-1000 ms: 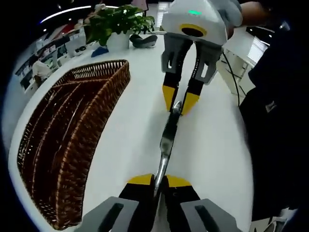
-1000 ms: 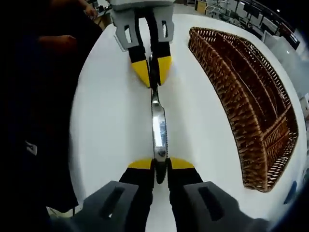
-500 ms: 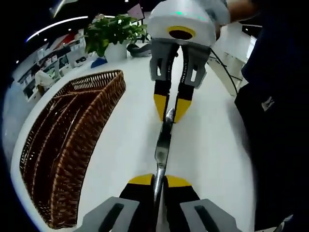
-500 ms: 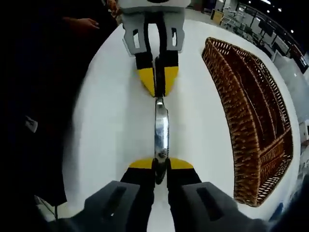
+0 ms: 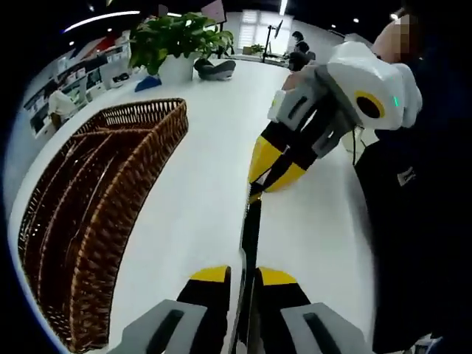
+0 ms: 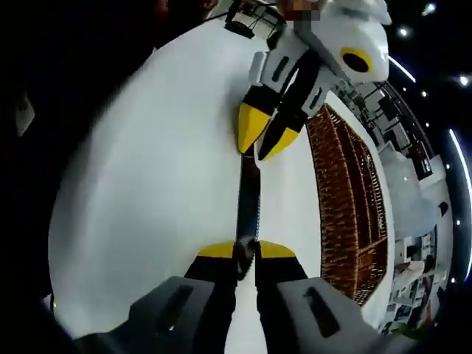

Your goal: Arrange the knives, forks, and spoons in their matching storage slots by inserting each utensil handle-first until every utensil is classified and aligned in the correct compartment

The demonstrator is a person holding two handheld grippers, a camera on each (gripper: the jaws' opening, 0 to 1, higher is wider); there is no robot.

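Left tool (image 5: 242, 274): jaws rising from the bottom of the left gripper view, yellow-tipped, drawn in narrowly on one end of a knife (image 5: 249, 243), gripped edge-on. Knife: slim, metallic, stretched lengthwise between the two tools, held above the white table (image 5: 199, 192); in the right gripper view its flat side (image 6: 247, 206) catches light. Right tool (image 5: 274, 175): enters the left gripper view from the right, tilted diagonally, white housing uppermost near a person's dark clothing (image 5: 420, 221), yellow tips pinched on the far end of the knife. In the right gripper view the right tool (image 6: 245, 251) grips the near end with jaws nearly closed, and the left tool (image 6: 267, 140) leans in from the upper right, its tips meeting the knife's far end. Wicker basket (image 5: 96, 214): brown, divided into long slots, standing on the table to the left, well apart from the knife; also seen at right in the right gripper view (image 6: 346, 214). Potted plant (image 5: 177, 44): at the table's far end, beyond the basket.
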